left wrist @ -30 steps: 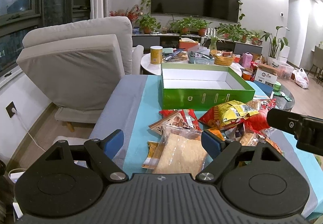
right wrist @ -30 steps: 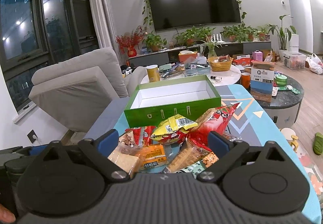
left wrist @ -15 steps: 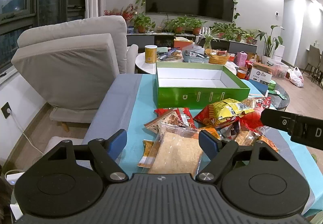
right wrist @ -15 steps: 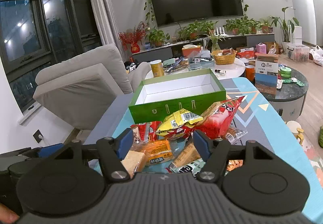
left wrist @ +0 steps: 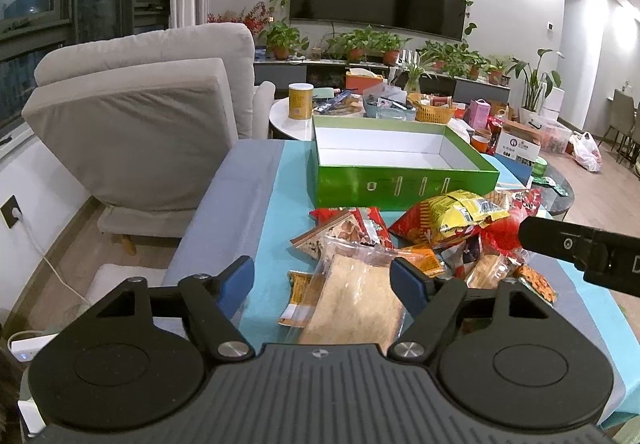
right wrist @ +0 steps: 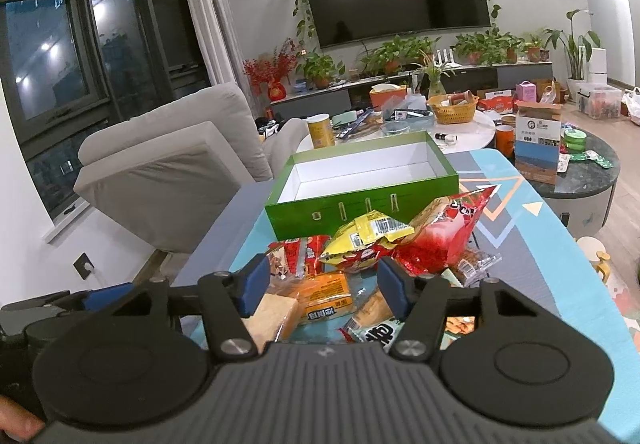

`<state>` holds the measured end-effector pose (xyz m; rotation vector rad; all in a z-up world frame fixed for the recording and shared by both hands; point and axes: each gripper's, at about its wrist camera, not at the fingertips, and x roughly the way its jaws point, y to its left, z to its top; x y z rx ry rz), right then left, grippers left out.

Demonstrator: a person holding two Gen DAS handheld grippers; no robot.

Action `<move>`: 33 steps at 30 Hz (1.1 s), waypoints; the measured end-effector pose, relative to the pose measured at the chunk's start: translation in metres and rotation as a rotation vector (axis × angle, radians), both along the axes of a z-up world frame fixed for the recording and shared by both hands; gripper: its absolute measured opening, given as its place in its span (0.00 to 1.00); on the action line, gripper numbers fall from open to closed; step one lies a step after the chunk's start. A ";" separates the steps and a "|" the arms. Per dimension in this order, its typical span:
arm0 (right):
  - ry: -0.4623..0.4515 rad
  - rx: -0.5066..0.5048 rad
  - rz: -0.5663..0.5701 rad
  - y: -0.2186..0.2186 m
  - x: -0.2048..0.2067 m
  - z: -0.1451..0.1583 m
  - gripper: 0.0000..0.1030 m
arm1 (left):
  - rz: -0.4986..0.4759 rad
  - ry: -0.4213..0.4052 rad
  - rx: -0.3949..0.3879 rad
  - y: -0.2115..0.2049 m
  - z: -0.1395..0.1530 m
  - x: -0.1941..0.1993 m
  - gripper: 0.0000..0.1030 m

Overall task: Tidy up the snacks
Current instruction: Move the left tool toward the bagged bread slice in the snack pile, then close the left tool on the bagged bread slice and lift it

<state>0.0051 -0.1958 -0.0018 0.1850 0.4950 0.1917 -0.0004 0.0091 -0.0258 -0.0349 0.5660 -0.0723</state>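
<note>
Snack packets lie heaped on the blue tablecloth (left wrist: 256,228) in the left wrist view, just in front of the green box (left wrist: 400,184), whose long axis runs across the frame with its open top up; the left gripper (left wrist: 322,280) has just been narrowing its jaws, yet they stand apart, unclenched, above a clear bag of tan crackers (left wrist: 352,308) that points lengthwise away from the camera. From the right wrist view, the right gripper (right wrist: 320,286) hangs released over an orange packet (right wrist: 324,296) and a yellow chip bag (right wrist: 366,234), the box (right wrist: 360,204) lying slightly askew behind them.
</note>
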 end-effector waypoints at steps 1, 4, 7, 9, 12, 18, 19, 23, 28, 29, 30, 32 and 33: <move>0.003 0.001 0.004 0.000 0.001 0.000 0.55 | -0.001 0.002 -0.002 0.001 -0.001 0.000 0.67; 0.009 0.006 0.017 0.003 0.001 -0.001 0.55 | 0.002 0.008 -0.006 0.004 -0.003 0.002 0.67; 0.015 0.006 0.031 0.006 0.001 -0.003 0.55 | 0.002 0.009 -0.007 0.006 -0.005 0.002 0.67; 0.018 0.005 0.039 0.008 0.001 -0.003 0.55 | 0.001 0.010 -0.009 0.007 -0.005 0.001 0.66; 0.025 0.005 0.052 0.011 0.001 -0.005 0.55 | -0.002 0.016 -0.015 0.011 -0.007 0.001 0.61; 0.049 0.007 0.073 0.018 0.003 -0.010 0.55 | -0.010 0.033 -0.022 0.016 -0.014 0.004 0.55; 0.056 0.009 0.077 0.019 0.004 -0.011 0.55 | -0.011 0.038 -0.023 0.017 -0.015 0.005 0.54; 0.082 0.021 0.091 0.024 0.006 -0.015 0.54 | -0.012 0.055 -0.028 0.021 -0.020 0.008 0.54; 0.117 0.021 0.095 0.030 0.011 -0.023 0.54 | -0.019 0.068 -0.046 0.031 -0.029 0.012 0.54; 0.126 0.024 0.095 0.031 0.012 -0.025 0.54 | -0.025 0.071 -0.047 0.032 -0.031 0.013 0.54; 0.137 0.027 0.096 0.032 0.014 -0.027 0.54 | -0.031 0.075 -0.049 0.034 -0.034 0.014 0.54; 0.154 0.033 0.096 0.034 0.017 -0.030 0.54 | -0.049 0.093 -0.060 0.038 -0.039 0.018 0.54; 0.165 0.036 0.096 0.035 0.019 -0.032 0.54 | -0.057 0.101 -0.069 0.040 -0.041 0.020 0.54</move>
